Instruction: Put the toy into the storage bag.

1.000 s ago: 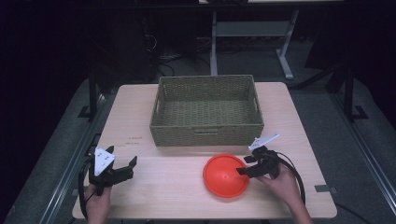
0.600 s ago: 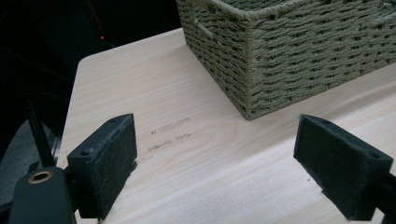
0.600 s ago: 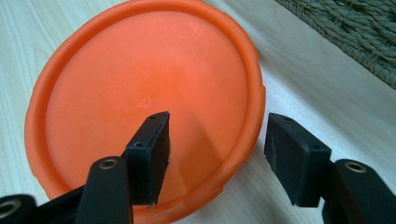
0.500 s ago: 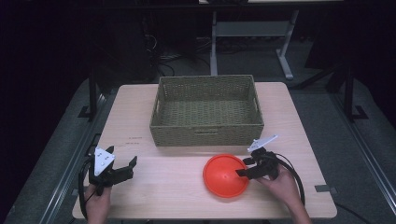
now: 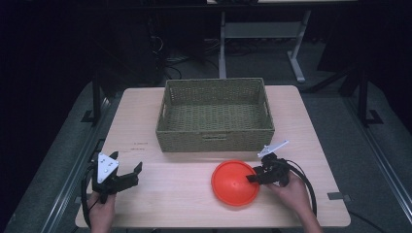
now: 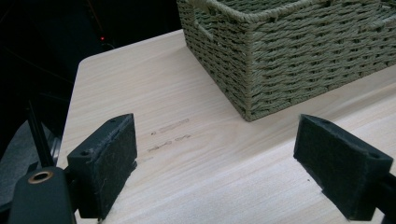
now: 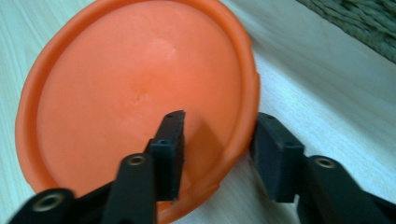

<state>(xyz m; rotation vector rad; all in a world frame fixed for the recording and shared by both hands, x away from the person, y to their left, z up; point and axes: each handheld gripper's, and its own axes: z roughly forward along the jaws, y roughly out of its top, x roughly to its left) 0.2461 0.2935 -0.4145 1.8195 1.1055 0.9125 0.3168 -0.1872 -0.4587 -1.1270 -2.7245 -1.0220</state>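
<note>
Meanwhile, right gripper (image 7: 217,154) jaws, closing but not yet gripping, straddle the orange plate's (image 5: 233,182) near rim; left gripper (image 5: 121,177) idles open.

Table (image 5: 145,126) lit from above, surroundings dark — right gripper view soft, slightly blurred up close.

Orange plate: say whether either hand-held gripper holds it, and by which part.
The right hand-held gripper straddles the orange plate's near rim, jaws just closing; a gap shows at the outer pad, so no firm hold yet. The left hand-held gripper is open over bare table.
</note>
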